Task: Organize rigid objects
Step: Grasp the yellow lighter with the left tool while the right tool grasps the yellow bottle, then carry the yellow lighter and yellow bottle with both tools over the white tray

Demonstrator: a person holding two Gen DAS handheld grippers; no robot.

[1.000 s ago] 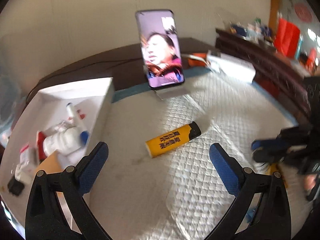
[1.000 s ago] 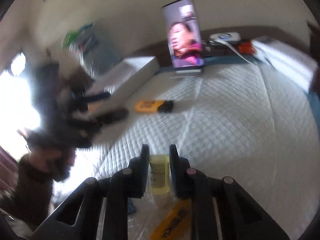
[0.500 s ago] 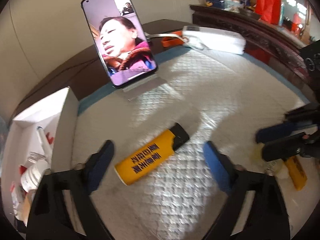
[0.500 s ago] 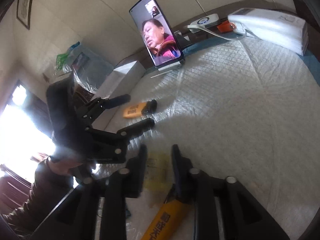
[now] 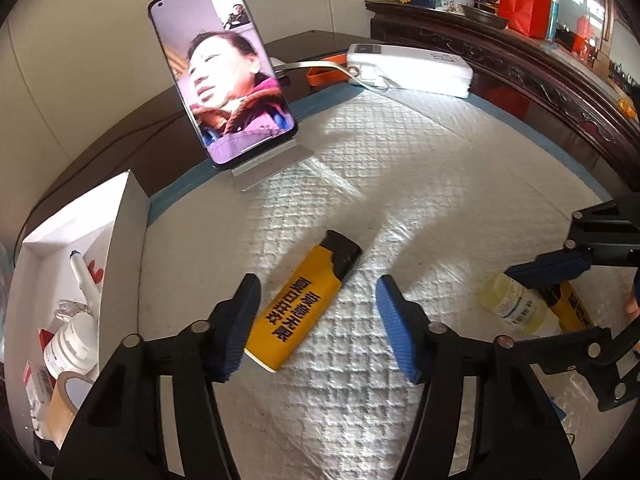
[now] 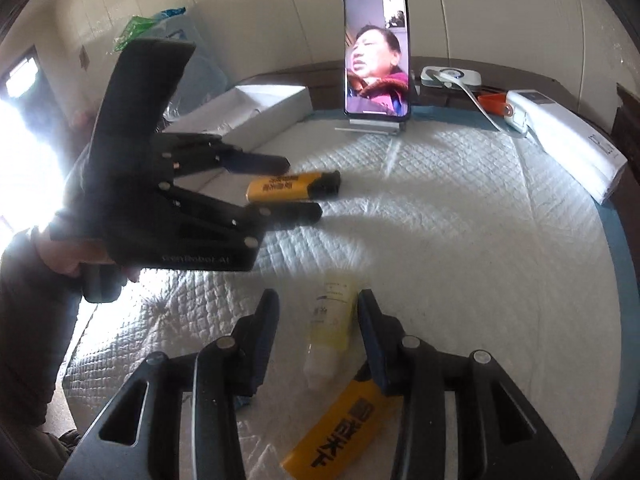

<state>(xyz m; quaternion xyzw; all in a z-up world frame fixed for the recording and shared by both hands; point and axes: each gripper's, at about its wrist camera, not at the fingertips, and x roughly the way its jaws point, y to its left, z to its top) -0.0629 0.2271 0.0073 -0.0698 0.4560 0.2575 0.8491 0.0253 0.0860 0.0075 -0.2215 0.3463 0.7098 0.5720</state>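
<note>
A yellow lighter with a black cap (image 5: 308, 300) lies on the white quilted mat, between the fingers of my open left gripper (image 5: 316, 312); it also shows in the right wrist view (image 6: 292, 188). My right gripper (image 6: 318, 320) is open around a pale yellow bottle (image 6: 330, 328) lying on the mat, also in the left wrist view (image 5: 514, 306). A second yellow lighter (image 6: 340, 428) lies beside the bottle under the right gripper. A white box (image 5: 124, 240) at the left holds a white bottle (image 5: 74, 346), tape and other small items.
A phone on a stand (image 5: 224, 92) stands at the mat's far edge, on a video call. A white device with a cable (image 5: 412, 66) lies at the far right. A dark wooden shelf (image 5: 520, 56) with items runs along the right side.
My left gripper has moved forward and down so the lighter now lies between its fingers. My right gripper has opened, and the pale bottle lies on the mat between its fingers.
</note>
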